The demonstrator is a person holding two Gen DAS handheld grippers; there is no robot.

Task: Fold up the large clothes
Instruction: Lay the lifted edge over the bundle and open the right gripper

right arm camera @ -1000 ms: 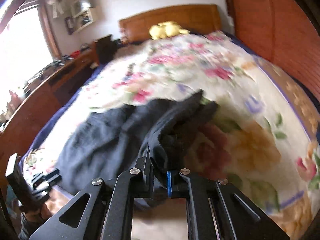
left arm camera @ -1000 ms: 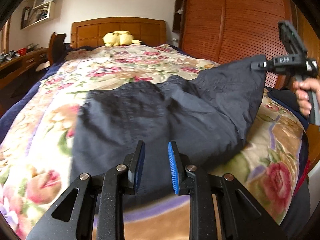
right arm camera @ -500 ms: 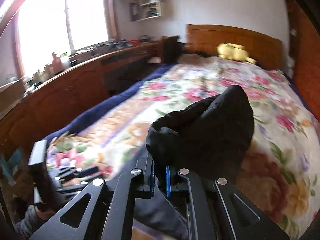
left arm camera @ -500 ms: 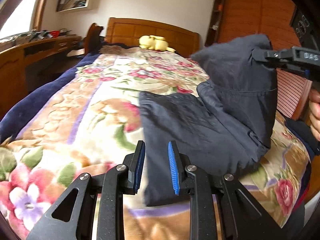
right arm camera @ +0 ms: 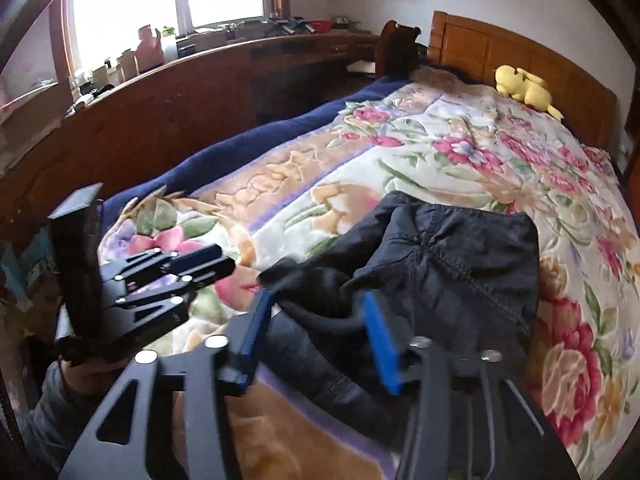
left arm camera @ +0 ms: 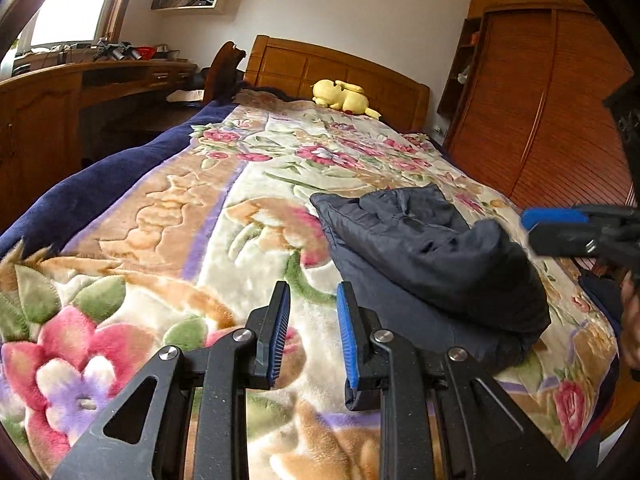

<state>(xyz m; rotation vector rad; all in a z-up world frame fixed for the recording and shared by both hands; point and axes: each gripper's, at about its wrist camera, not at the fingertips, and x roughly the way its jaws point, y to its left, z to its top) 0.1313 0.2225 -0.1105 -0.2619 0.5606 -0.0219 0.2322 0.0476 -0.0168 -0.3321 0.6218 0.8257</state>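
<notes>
A dark navy garment (left arm camera: 432,264) lies folded over on itself on the floral blanket (left arm camera: 200,208), near the foot of the bed. My left gripper (left arm camera: 312,332) is open and empty, low over the blanket just left of the garment. My right gripper (right arm camera: 316,340) is open, its jaws wide apart just above the garment's near folded edge (right arm camera: 440,264), holding nothing. The right gripper also shows at the right edge of the left wrist view (left arm camera: 580,232). The left gripper shows at the left of the right wrist view (right arm camera: 160,276).
A yellow plush toy (left arm camera: 344,96) lies by the wooden headboard (left arm camera: 340,64). A long wooden desk (right arm camera: 180,96) with clutter runs along the left of the bed. A wooden wardrobe (left arm camera: 552,100) stands on the right. A dark chair (right arm camera: 396,48) stands by the desk.
My right gripper carried the garment's corner over to the left, laid it down on the rest and opened. My left gripper stayed open and shifted left.
</notes>
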